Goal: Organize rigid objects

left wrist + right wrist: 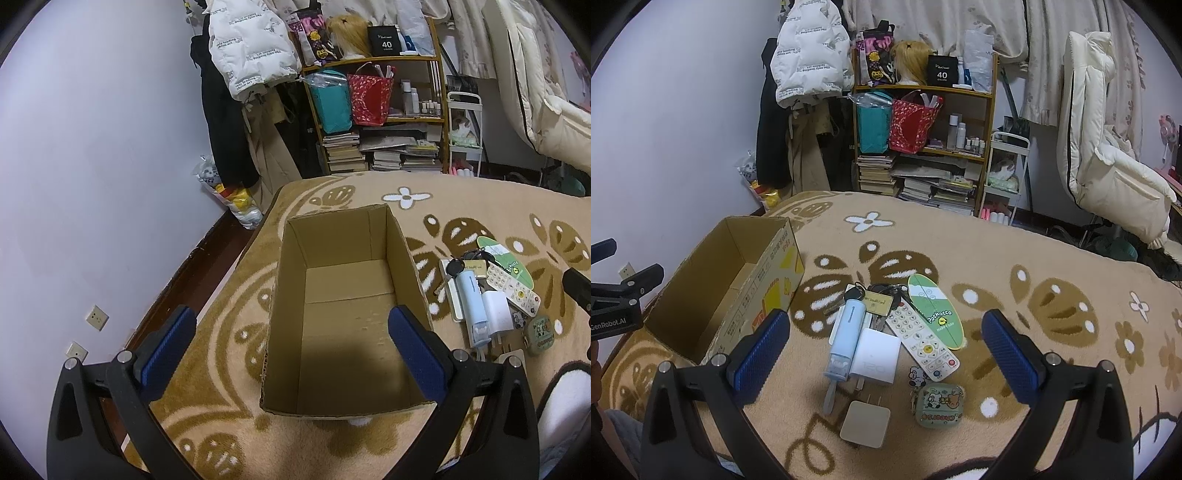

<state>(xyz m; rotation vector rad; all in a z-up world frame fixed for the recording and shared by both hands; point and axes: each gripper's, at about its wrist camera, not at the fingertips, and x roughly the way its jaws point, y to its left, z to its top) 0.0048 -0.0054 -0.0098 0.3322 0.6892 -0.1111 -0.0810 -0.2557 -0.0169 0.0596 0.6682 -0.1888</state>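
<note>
L gripper jaws wide apart over empty box | R gripper jaws apart above remote

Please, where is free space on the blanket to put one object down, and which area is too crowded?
The cardboard box is empty inside, so its floor is free. The blanket is bare to the right of the green Pochacco card, and also beyond the pile, toward the bookshelf. It is crowded between box and card: remote control, white charger, blue tube, keys.

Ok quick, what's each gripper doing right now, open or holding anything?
Left gripper: open, empty, over the cardboard box.
Right gripper: open, empty.
</note>
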